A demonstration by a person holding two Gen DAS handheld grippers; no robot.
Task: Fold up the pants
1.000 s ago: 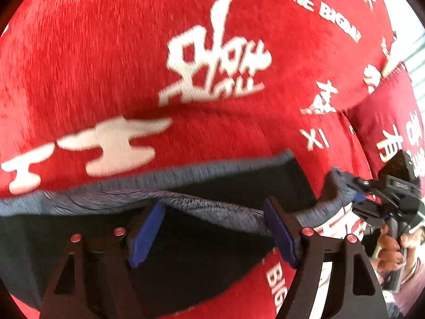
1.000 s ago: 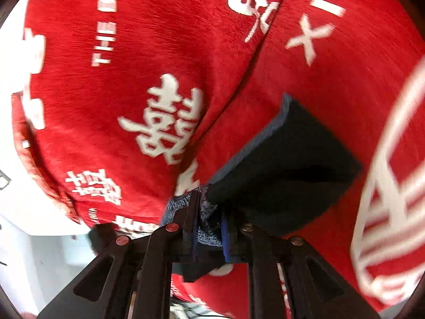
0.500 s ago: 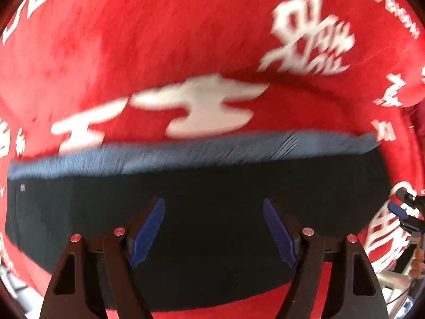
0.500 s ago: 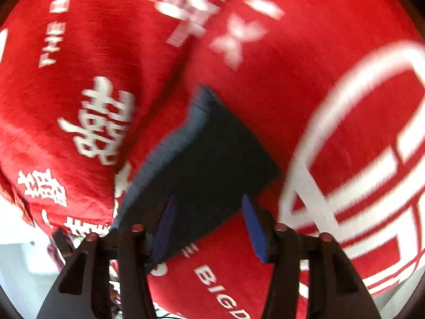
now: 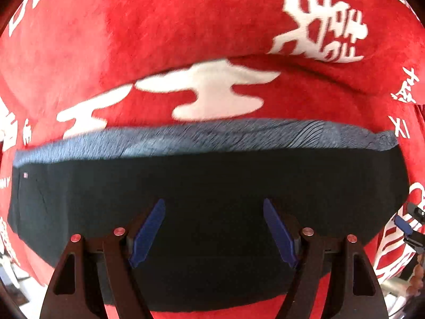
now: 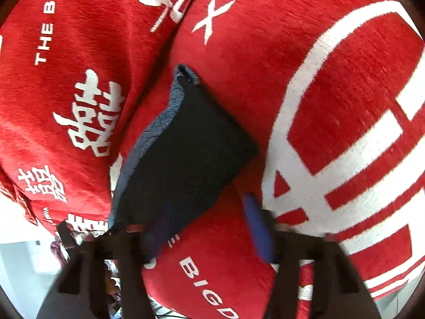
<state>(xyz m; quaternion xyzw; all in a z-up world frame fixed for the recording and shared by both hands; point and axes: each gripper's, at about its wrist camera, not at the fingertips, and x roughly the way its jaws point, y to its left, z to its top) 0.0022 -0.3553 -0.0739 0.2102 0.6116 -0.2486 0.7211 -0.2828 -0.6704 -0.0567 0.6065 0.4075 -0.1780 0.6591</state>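
Note:
The dark navy pants (image 5: 207, 191) lie folded flat on a red cover, with a grey-blue ribbed waistband (image 5: 202, 138) along the far edge. In the right wrist view the pants (image 6: 186, 146) show as a narrow dark block. My left gripper (image 5: 213, 228) is open and empty just above the near part of the pants. My right gripper (image 6: 209, 228) is open and empty at the near corner of the pants. The right gripper also shows at the right edge of the left wrist view (image 5: 409, 226).
The red cover with white characters and letters (image 5: 186, 40) spreads over a sofa seat and back cushion (image 6: 66, 79). A seam between cushions runs behind the waistband. The cover's near edge drops off to a pale floor (image 6: 21, 265).
Both grippers have let go of the waistband and opened. The pants now lie flat on the cover. Both grippers have drawn back toward the near edge.

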